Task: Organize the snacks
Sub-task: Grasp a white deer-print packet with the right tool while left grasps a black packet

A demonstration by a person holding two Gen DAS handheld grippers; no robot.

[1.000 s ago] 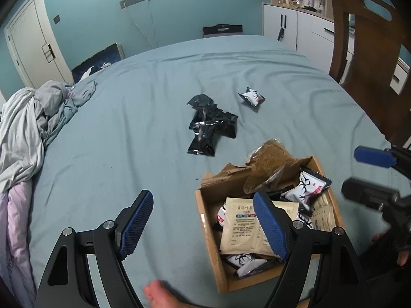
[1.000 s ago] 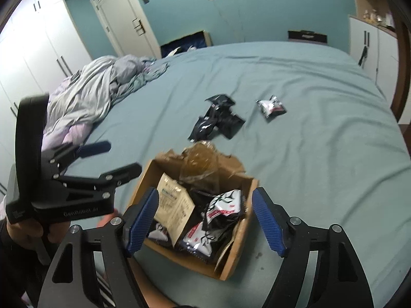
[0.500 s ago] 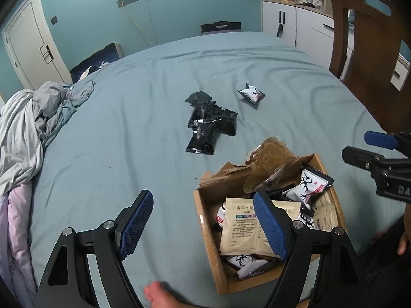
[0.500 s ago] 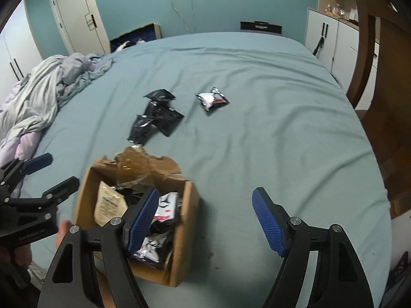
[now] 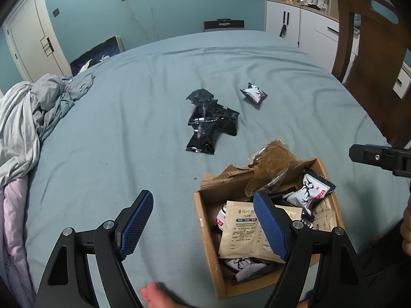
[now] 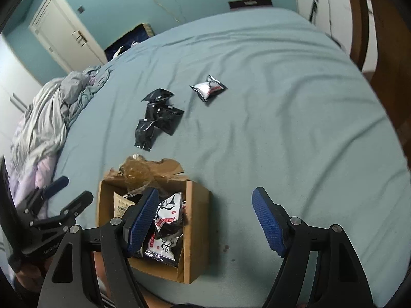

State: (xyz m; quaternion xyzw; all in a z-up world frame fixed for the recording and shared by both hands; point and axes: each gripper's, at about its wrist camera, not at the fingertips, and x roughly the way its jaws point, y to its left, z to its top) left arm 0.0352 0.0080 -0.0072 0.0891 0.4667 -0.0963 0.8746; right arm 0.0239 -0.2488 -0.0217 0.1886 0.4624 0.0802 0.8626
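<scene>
On a rumpled blue-green bedsheet (image 5: pixel 108 133), my left gripper (image 5: pixel 203 220) hangs released and empty, one pad over bare sheet, the other over the near corner of the cardboard box (image 5: pixel 205 220). The box sits close in front of me, stuffed with a beige sachet (image 5: pixel 241 228) and white-and-black snack packs (image 5: pixel 308 190), its torn flap (image 5: pixel 223 177) and a crinkled brown wrapper (image 5: pixel 272 161) sticking up at the far side.

Beyond it, well apart from the box, lies a heap of black packets (image 5: pixel 210 123), three or four overlapping as far as I can tell, and to their right a lone white packet (image 5: pixel 254 93).

My right gripper (image 6: pixel 205 218) is spread wide too, holding nothing, its left pad above the box's contents, its right pad over open sheet.

The risks I judge from here:
- The slick black film may slide out of a pinch, or one grab may drag two overlapping packets and drop one short.
- The soft sheet gives, so pressing down could catch cloth with the packet.
- The raised flap and wrapper could snag an incoming packet.
- The box looks full; another packet may spill over the rim.
</scene>
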